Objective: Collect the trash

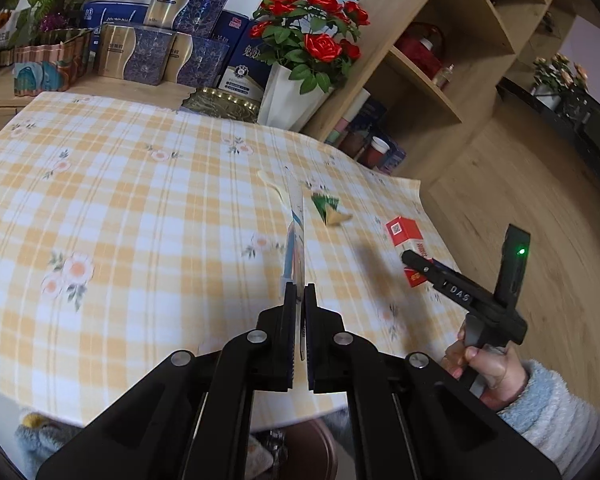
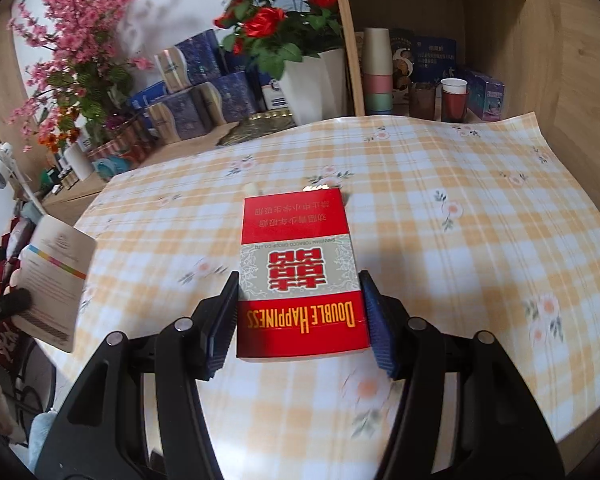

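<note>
Now my left gripper [image 1: 299, 300] jaws pinch a flat card [image 1: 295, 236] edgewise, my right gripper [image 2: 300, 320] jaws clamp a cigarette pack [image 2: 300, 276], both lifted off the table [image 2: 460, 240] as trash.

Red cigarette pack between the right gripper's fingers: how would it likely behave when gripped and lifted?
The red cigarette pack looks like a flat-sided carton, so probably stiff and unlikely to roll. Likely light. It may crush if empty, with the right gripper squeezing its narrow sides.

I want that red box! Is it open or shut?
Shut, as far as shown: the red cigarette box shows no raised lid, held flat between the right gripper's jaws.
</note>
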`<state>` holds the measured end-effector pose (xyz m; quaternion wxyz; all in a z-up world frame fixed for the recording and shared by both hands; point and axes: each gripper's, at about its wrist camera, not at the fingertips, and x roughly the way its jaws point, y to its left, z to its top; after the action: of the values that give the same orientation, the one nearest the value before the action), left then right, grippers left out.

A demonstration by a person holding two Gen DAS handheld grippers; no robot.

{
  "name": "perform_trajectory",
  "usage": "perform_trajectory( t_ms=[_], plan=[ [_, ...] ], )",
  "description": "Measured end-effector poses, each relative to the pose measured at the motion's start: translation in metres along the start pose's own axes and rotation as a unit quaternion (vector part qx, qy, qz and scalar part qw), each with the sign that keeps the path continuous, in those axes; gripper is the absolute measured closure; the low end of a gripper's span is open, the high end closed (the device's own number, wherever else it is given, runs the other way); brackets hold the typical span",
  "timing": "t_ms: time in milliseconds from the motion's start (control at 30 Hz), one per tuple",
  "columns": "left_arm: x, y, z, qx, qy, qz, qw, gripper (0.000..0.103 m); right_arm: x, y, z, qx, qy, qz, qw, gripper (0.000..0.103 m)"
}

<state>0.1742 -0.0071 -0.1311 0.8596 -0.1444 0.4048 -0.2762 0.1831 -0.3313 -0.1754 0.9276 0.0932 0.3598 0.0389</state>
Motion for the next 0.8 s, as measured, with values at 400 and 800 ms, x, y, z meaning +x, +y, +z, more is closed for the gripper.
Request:
perform_trajectory(
  t_ms=[400,800],
  plan=[
    [-0.049,-0.002,-0.067,0.011,0.004,-0.006,0.9999,0.099,-0.055,0.042,-0.071,-0.007,0.004,0.036,0.999,0.045],
    [-0.074,0.001,-0.120,0.012,0.010,0.012,0.9998,0.099,-0.059,0.068,-0.159,-0.007,0.052,0.061,0.997,0.045]
  ],
)
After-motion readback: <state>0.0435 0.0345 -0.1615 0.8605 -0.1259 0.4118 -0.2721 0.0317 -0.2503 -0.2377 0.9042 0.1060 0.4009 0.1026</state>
